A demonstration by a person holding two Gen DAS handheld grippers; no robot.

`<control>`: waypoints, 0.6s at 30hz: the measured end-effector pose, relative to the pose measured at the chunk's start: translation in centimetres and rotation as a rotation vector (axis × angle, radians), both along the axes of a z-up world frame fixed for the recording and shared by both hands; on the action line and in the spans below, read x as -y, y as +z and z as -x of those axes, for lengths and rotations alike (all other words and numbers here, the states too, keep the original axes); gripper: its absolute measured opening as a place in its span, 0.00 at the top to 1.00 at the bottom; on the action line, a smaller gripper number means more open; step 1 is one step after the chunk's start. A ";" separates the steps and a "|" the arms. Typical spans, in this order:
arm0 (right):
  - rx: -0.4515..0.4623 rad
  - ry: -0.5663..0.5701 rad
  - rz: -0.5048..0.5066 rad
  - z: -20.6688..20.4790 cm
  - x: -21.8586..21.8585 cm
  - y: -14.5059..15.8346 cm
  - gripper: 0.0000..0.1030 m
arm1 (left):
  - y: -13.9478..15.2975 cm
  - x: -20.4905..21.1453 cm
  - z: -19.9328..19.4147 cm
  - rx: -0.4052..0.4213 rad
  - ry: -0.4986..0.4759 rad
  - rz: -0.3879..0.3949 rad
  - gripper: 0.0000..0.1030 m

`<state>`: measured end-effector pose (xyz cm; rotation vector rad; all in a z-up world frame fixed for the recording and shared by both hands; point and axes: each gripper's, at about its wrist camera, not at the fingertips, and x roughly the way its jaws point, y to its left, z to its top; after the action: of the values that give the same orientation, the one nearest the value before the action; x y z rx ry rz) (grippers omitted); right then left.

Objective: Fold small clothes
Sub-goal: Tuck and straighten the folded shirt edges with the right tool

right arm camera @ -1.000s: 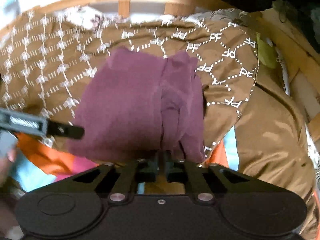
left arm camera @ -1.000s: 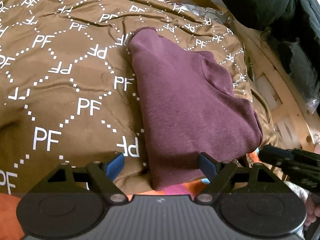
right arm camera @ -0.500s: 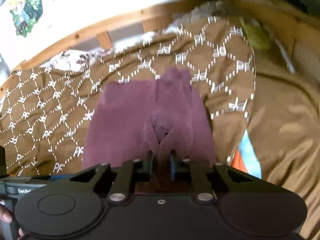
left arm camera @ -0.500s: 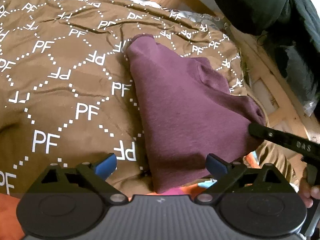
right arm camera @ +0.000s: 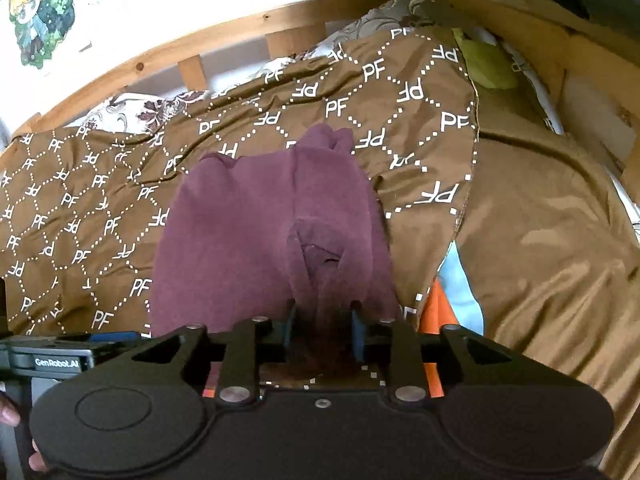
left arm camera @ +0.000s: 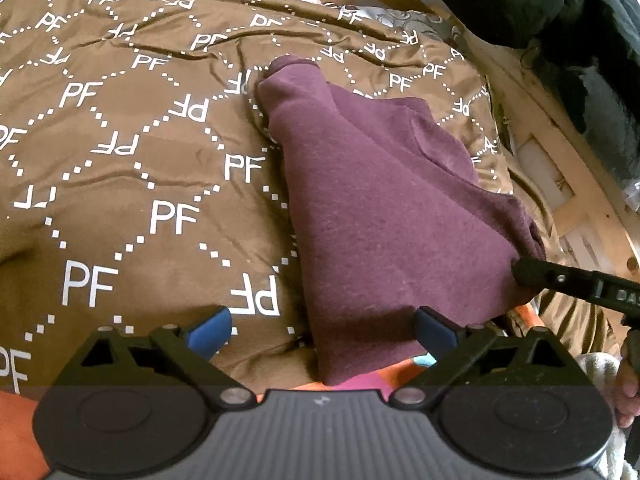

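Observation:
A folded maroon garment (left arm camera: 380,220) lies on the brown "PF" bedspread (left arm camera: 120,160). My left gripper (left arm camera: 324,332) is wide open, its blue pads (left arm camera: 210,330) either side of the garment's near corner without touching it. In the right wrist view the garment (right arm camera: 240,240) bunches into a fold in front of my right gripper (right arm camera: 322,320). Its jaws are opening, with the fold loose between the blue pads. That gripper's black finger (left arm camera: 560,280) shows at the garment's right edge in the left wrist view. The left gripper's body (right arm camera: 60,356) appears at the lower left.
A wooden bed frame (right arm camera: 200,44) curves round the far side and the right (left arm camera: 560,152). Dark clothing (left arm camera: 540,0) hangs at the upper right. A green item (right arm camera: 484,64) lies by the frame. Orange and blue fabric (right arm camera: 436,308) shows under the bedspread's edge.
The right jaws, pinched tight on the maroon fold before, have parted. The right gripper has rolled and shifted along the garment's right edge. The left jaws spread slightly wider early on.

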<state>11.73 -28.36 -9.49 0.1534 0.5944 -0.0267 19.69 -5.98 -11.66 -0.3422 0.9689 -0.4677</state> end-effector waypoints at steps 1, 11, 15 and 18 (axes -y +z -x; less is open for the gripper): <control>0.008 0.003 -0.004 0.2 0.0 0.0 0.55 | 0.0 0.0 0.0 -0.001 0.001 0.000 0.03; 0.080 -0.012 -0.141 -0.7 1.8 1.0 0.38 | -0.1 0.1 -0.1 0.001 0.001 -0.014 0.02; 0.078 -0.041 -0.185 -3.2 2.3 0.7 0.46 | -0.1 0.1 -0.1 0.003 -0.002 -0.017 0.01; 0.067 -0.069 -0.231 -5.0 2.9 -0.2 0.63 | -0.1 0.1 -0.1 0.004 -0.003 -0.018 0.01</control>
<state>16.75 -31.29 -9.65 0.3974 0.5241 -0.0200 19.81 -6.07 -11.81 -0.3236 0.9695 -0.4619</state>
